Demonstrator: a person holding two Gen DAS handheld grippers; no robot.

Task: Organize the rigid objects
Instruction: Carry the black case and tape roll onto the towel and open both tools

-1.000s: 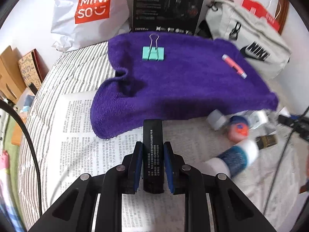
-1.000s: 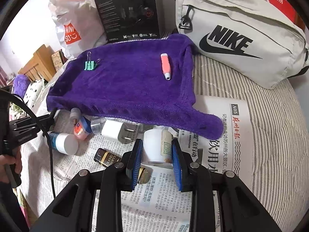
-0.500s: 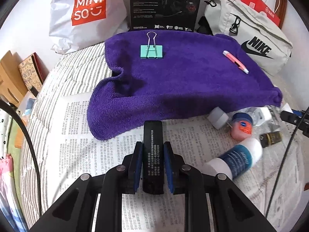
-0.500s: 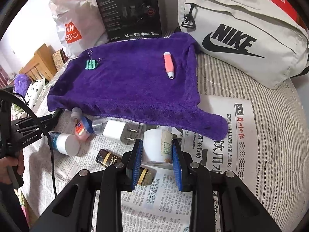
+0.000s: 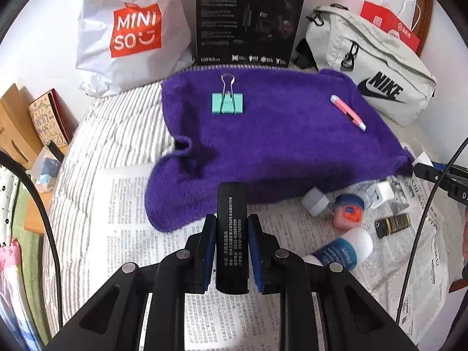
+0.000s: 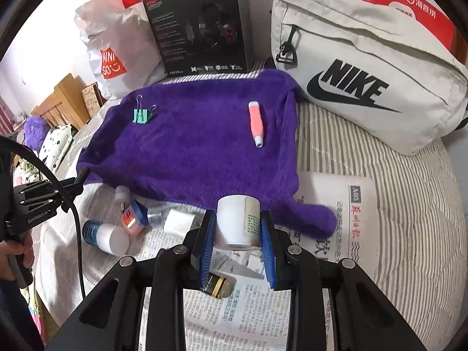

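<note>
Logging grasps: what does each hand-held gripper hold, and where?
Left hand-held gripper clamps the black printed bar across its long sides, near end. Right clamps the white bottle by its sides.

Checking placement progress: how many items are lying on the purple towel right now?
2. A green binder clip lies near the purple towel's far left; a pink pen-like tube lies toward its far right. Folds at the towel's near edge could hide something small.
</note>
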